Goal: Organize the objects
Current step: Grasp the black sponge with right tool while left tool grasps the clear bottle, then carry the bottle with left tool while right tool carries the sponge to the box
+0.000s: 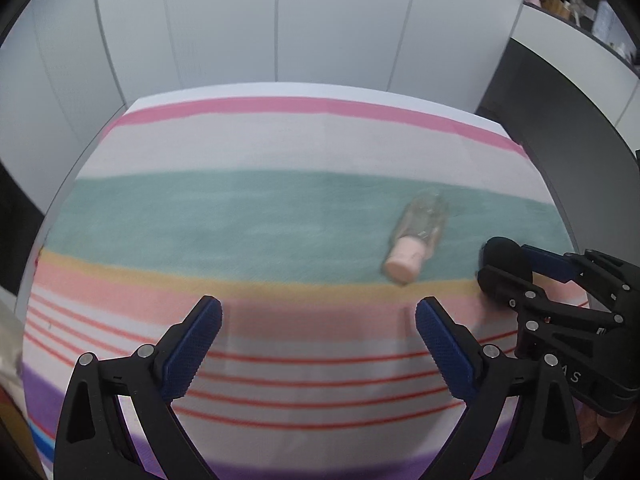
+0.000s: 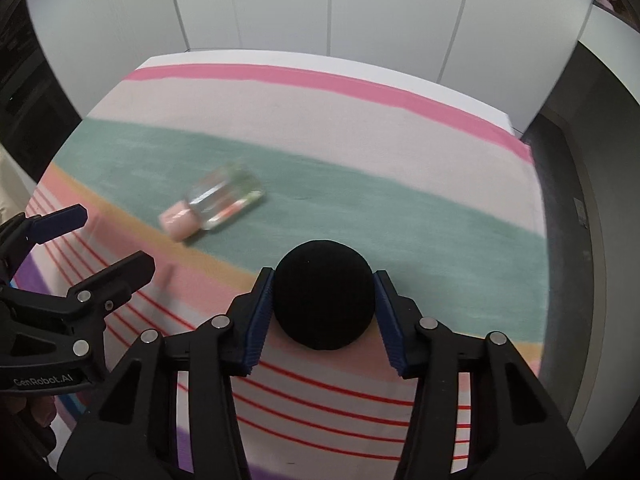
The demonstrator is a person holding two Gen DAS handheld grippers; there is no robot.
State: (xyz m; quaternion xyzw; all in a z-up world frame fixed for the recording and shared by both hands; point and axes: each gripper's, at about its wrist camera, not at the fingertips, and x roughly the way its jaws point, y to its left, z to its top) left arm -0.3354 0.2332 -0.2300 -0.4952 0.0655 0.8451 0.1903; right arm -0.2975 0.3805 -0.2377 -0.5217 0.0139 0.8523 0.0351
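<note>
A black foam ball (image 2: 324, 300) sits between the blue pads of my right gripper (image 2: 324, 276), which is shut on it just above the striped cloth. In the left wrist view the same ball (image 1: 506, 256) and right gripper (image 1: 494, 260) show at the right edge. A clear bottle with a pink cap (image 1: 420, 232) lies on its side on the teal stripe, its cap toward me; the right wrist view shows the bottle (image 2: 218, 200) left of the ball. My left gripper (image 1: 319, 308) hangs open over the pink and red stripes, nothing between its fingers, with the bottle ahead to its right.
The striped cloth (image 1: 280, 140) covers the whole table, whose far edge meets white cabinet panels (image 1: 276, 20). A dark gap (image 2: 560, 200) runs along the table's right side. A white counter with small items (image 1: 580, 20) stands at the far right.
</note>
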